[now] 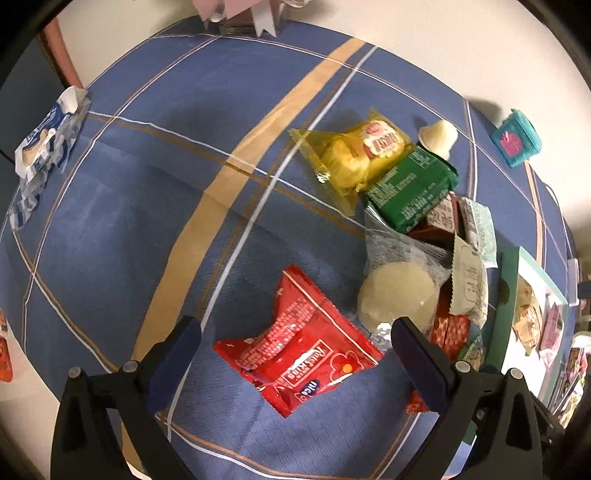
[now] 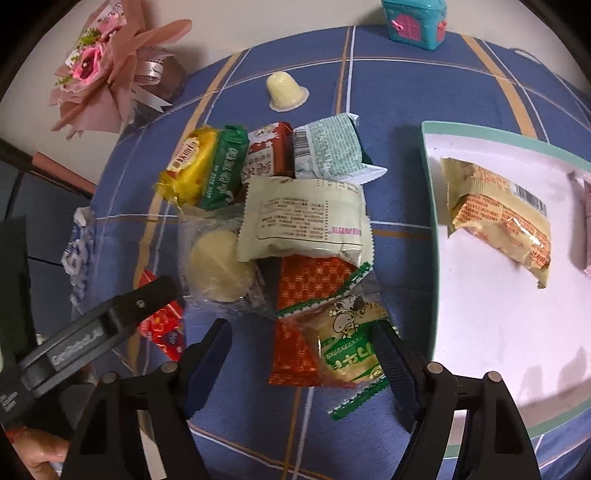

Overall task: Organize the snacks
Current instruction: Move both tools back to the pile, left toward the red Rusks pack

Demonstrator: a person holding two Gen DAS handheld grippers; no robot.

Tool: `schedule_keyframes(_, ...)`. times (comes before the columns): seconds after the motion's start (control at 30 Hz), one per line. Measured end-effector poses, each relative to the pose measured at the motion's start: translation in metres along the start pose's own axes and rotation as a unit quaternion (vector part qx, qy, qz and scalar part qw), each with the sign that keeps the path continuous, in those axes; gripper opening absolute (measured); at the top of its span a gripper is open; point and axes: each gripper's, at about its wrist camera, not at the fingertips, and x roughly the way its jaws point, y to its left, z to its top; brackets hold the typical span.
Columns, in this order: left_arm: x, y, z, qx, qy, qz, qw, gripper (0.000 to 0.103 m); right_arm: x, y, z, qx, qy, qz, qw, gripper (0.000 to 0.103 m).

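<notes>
My left gripper (image 1: 295,332) is open, its fingers either side of a red snack packet (image 1: 299,350) lying on the blue cloth. My right gripper (image 2: 303,343) is open over a green-and-clear cartoon packet (image 2: 347,343) that lies on an orange-red packet (image 2: 306,295). A pile of snacks lies between them: a yellow packet (image 2: 188,166), a green one (image 2: 225,166), a cream packet (image 2: 303,218) and a clear bag with a round pastry (image 2: 218,258). A white tray with a green rim (image 2: 428,177) holds a beige-orange packet (image 2: 498,214).
A jelly cup (image 2: 282,90) and a teal toy house (image 2: 413,22) stand at the far side. A pink bouquet (image 2: 110,62) sits at the back left. A blue-white wrapper (image 1: 44,147) lies at the cloth's left edge. The left gripper's body (image 2: 92,339) shows beside my right fingers.
</notes>
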Motion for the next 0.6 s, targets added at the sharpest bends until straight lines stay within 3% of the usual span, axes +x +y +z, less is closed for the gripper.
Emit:
schedule_keyframes(0.3, 0.003, -0.020, -0.009, 0.043, 0.010, 0.020, 0.9988, 0.102, 0.012, -0.008, 0.001, -0.008, 0.002, -0.034, 0.999, 0.074)
schedule_keyframes(0.6, 0.007, -0.024, -0.009, 0.049, 0.008, 0.029, 0.9984, 0.102, 0.011, -0.022, 0.003, 0.009, 0.003, -0.006, 1.000, 0.072)
